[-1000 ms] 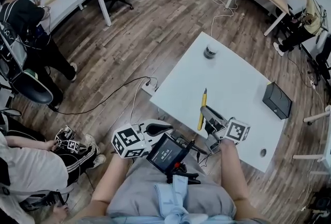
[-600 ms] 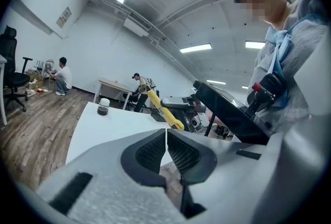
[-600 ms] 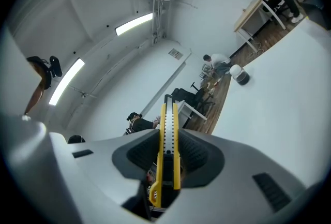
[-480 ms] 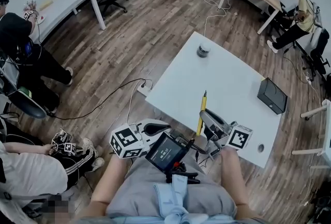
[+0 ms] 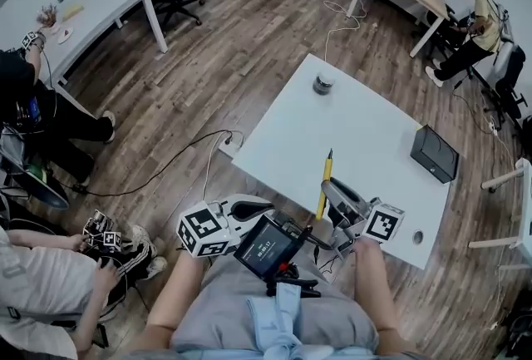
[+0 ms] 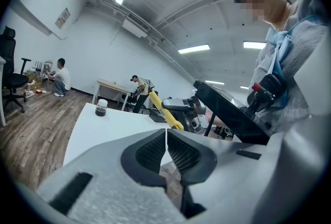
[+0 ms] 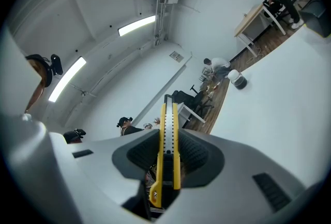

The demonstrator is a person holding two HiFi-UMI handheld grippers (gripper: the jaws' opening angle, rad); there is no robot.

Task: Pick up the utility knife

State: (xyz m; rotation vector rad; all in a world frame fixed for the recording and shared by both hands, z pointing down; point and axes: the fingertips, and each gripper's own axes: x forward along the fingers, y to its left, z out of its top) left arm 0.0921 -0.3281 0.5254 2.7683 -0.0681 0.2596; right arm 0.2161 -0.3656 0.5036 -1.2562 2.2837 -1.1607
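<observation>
So that it lifts level, the right gripper point(image 7: 168, 155) clamps the utility knife point(image 7: 166, 119) lengthwise; the left gripper point(image 6: 166, 148) sits closed, empty.

The head view looks steeply down from over the person point(image 5: 274, 321) onto the white table point(image 5: 366, 142). A camera rides close behind the jaws of the left gripper point(image 6: 166, 132) and the right gripper point(image 7: 169, 135), each facing nearly level; all three share that table and the jar point(image 5: 322, 84).

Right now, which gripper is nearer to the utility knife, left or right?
Right. The right gripper is clamped on the utility knife; the left gripper, jaws together and empty, sits apart, off to the knife's left.
</observation>
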